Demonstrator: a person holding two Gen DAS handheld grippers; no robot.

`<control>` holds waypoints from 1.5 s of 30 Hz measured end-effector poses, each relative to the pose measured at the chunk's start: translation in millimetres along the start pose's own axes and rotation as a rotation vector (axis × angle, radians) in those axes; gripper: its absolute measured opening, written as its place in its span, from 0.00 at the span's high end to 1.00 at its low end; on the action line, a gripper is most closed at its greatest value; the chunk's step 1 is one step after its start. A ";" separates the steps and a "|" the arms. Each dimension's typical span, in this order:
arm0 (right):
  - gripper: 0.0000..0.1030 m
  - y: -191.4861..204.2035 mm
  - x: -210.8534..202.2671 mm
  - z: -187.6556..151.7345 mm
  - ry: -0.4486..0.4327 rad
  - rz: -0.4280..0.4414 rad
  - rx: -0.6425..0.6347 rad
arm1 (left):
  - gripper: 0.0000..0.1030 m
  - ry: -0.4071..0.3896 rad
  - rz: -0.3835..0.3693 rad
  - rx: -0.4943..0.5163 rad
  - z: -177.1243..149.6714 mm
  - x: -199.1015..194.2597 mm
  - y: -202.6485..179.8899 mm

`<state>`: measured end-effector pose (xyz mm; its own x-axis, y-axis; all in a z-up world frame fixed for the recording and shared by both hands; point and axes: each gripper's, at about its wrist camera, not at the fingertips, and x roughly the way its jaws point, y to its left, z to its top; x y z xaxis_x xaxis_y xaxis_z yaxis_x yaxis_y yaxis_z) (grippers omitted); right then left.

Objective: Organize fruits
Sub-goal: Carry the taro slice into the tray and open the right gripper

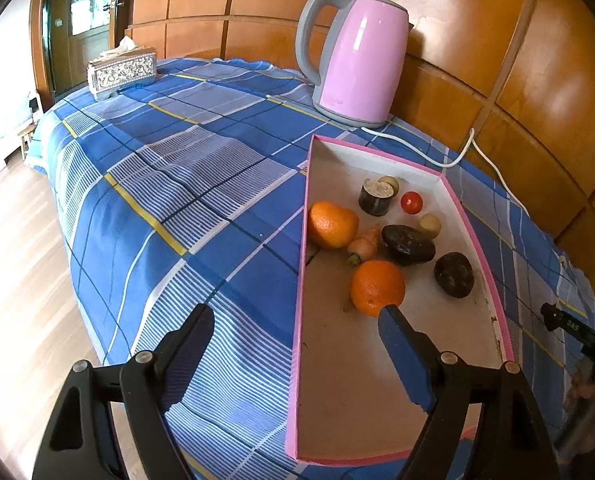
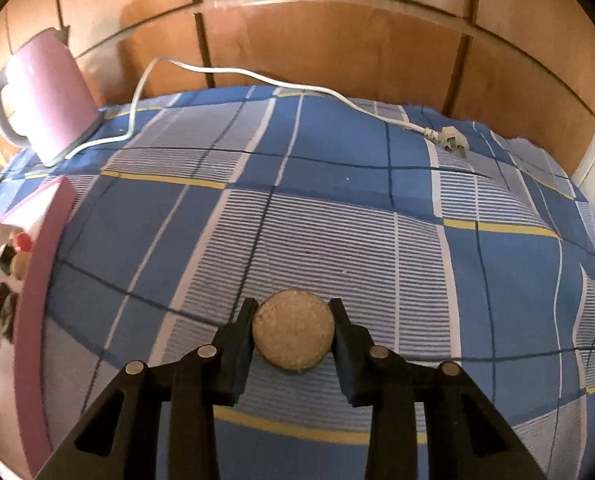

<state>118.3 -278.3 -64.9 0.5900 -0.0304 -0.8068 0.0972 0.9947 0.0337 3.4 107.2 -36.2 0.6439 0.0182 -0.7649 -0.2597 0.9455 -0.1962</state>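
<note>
Pinching a round, grainy beige disc (image 2: pixel 293 330), right gripper (image 2: pixel 293 312) over striped cloth (image 2: pixel 337 240), left gripper (image 1: pixel 297 316) spread wide, empty.

Pink tray (image 2: pixel 37 304) cut off, its fruit (image 2: pixel 1 304) blurred.

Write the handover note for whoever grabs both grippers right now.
Left gripper: open, empty, hovering at the pink tray near edge.
Right gripper: shut on a round tan piece, above the cloth, right of the tray.
Done: two oranges, two dark avocados, a carrot, a tomato and small pieces lie in the tray.
Left: the held piece, probably tray-bound.
</note>
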 end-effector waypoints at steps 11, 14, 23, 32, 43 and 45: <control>0.66 6.3 -29.5 -31.2 -0.004 0.093 -0.015 | 0.18 0.000 -0.012 -0.012 -2.0 -2.3 0.3; 0.66 10.5 -36.9 -38.0 -0.008 0.120 -0.019 | 0.18 0.004 -0.008 -0.026 -2.3 -2.2 2.9; 0.66 49.3 -67.1 -36.1 -0.063 0.240 -0.101 | 0.18 0.000 0.002 -0.045 -2.1 -3.6 9.4; 0.66 84.7 -89.3 -29.5 -0.114 0.332 -0.170 | 0.18 -0.001 0.000 -0.036 -1.7 -2.0 7.4; 0.66 167.0 -75.7 -30.1 -0.033 0.440 -0.349 | 0.18 0.009 0.001 -0.010 -3.0 0.7 5.2; 0.66 178.1 -71.9 -30.8 -0.024 0.449 -0.369 | 0.18 0.009 0.002 0.000 -3.5 0.7 3.9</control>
<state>68.5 -95.9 -19.1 0.5273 0.4040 -0.7475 -0.4499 0.8790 0.1578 0.4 109.9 -39.6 0.6371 0.0171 -0.7706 -0.2607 0.9456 -0.1945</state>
